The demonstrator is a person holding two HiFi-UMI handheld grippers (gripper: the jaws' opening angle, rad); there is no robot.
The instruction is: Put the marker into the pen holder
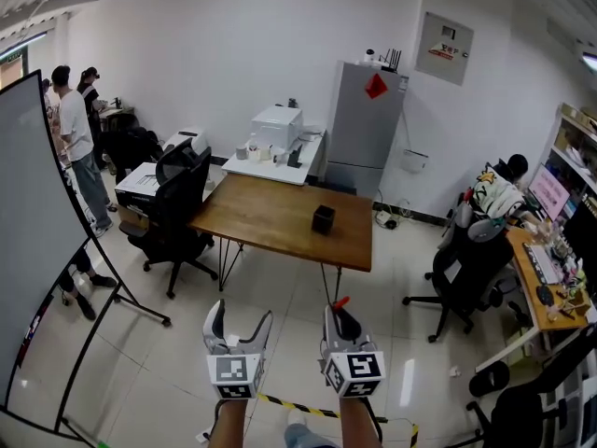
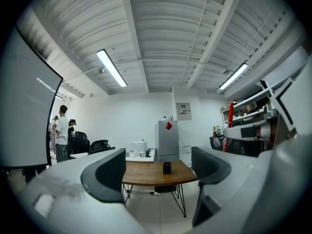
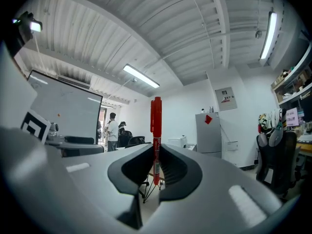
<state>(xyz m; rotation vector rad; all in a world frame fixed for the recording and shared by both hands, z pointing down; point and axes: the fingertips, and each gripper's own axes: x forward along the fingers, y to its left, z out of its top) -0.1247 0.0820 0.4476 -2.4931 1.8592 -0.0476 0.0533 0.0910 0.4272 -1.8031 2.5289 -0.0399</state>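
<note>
A red marker [image 3: 156, 130] stands upright between the jaws of my right gripper [image 3: 155, 172], which is shut on it; its red tip [image 1: 340, 301] shows above that gripper [image 1: 341, 327] in the head view. The black pen holder [image 1: 323, 218] sits on the wooden table [image 1: 270, 222] some way ahead; the left gripper view shows the holder [image 2: 166, 167] far off between the jaws. My left gripper [image 1: 239, 329] is held beside the right one, open and empty, its dark pads [image 2: 105, 174] wide apart.
A black office chair [image 1: 177, 208] stands at the table's left side, a whiteboard on a stand [image 1: 37, 241] at far left. A grey fridge [image 1: 364, 124] and a white side table [image 1: 275, 161] lie behind. Another chair [image 1: 466, 273], a seated person [image 1: 499, 194] and a desk are on the right. People stand at back left [image 1: 75, 138].
</note>
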